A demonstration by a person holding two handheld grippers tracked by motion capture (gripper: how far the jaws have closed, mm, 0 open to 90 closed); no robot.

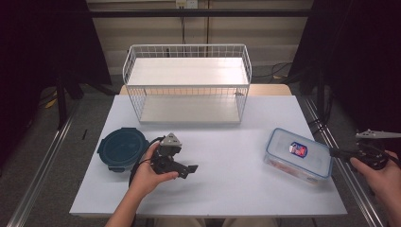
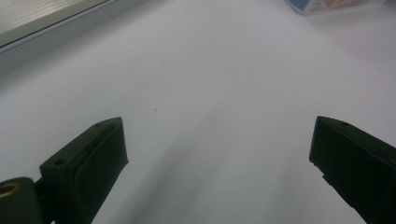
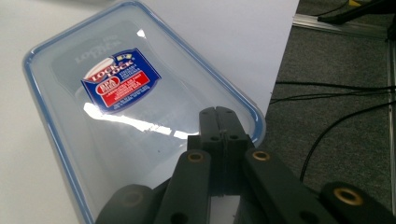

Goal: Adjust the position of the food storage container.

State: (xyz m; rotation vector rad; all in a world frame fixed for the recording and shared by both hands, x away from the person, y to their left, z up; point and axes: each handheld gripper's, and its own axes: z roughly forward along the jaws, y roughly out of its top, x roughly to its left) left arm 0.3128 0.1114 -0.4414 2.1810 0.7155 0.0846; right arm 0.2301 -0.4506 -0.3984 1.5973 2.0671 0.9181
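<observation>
Sitting right of the rack [image 1: 187, 85], the box [image 1: 298, 153] looked light, stiff and slick, best gripped at its rim; right gripper [image 3: 218, 122] was closed, left gripper [image 1: 182, 168] spread.

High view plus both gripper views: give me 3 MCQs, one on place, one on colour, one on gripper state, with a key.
1. Where does the clear rectangular container sit?
A. On the rack's top shelf
B. On the table near its right edge
C. On the round container

2. What colour is the round container?
A. Dark teal
B. Red
C. White

3. How do the jaws of the right gripper stand?
A. Wide apart
B. Shut on the round container
C. Pressed together with nothing between

Key: 1 B, it lies on the white table at the right, in front of the wire rack. 2 A, its lid shows dark blue-green. 3 C, the right gripper view shows the jaws meeting above the clear lid, while the left gripper is open.
</observation>
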